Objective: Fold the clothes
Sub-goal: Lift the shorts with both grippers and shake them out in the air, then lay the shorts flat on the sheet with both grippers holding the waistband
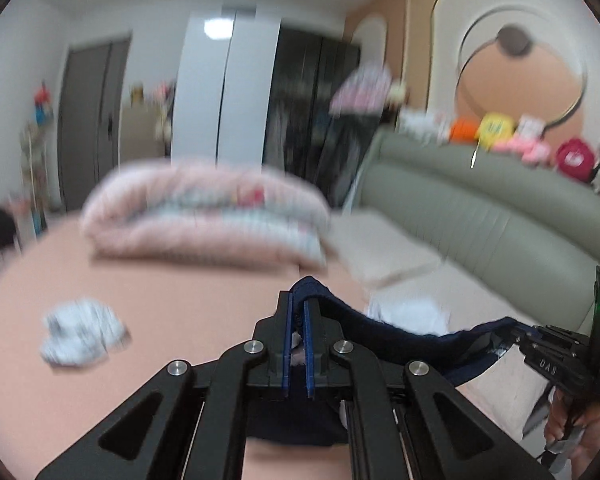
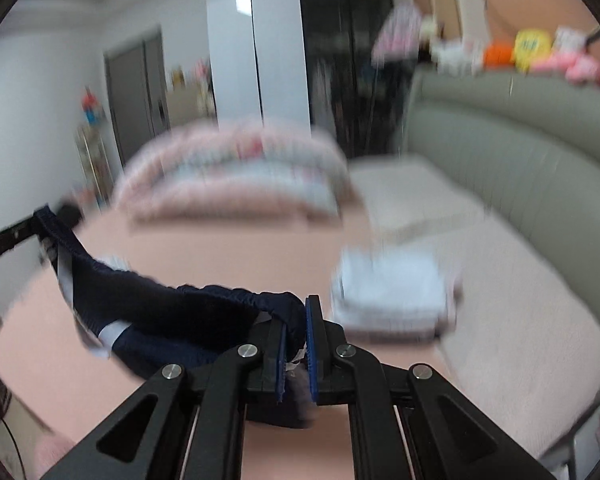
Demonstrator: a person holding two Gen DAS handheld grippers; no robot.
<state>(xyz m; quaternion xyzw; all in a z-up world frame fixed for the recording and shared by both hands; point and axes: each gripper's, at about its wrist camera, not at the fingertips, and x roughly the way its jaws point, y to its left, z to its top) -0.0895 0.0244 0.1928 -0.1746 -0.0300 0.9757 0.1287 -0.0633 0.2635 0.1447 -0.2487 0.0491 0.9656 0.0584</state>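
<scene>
Left wrist view: the left gripper [image 1: 299, 316] has its fingers pinched tight on the elastic edge of a navy garment [image 1: 400, 332], and the right gripper [image 2: 300, 320] clamps the same edge further along. The garment hangs slack between them above the pink bed [image 1: 160, 292]. It looks light, soft and floppy; the gathered waistband seems the surest hold.

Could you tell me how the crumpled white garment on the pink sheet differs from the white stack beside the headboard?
The crumpled white garment lies loose and rumpled, while the white stack looks squared and layered. The garment sits alone on the open pink sheet; the stack sits where the sheet meets the pale blanket by the green headboard. Both are whitish, lie on the bed, and neither pair of tongs touches them.
</scene>
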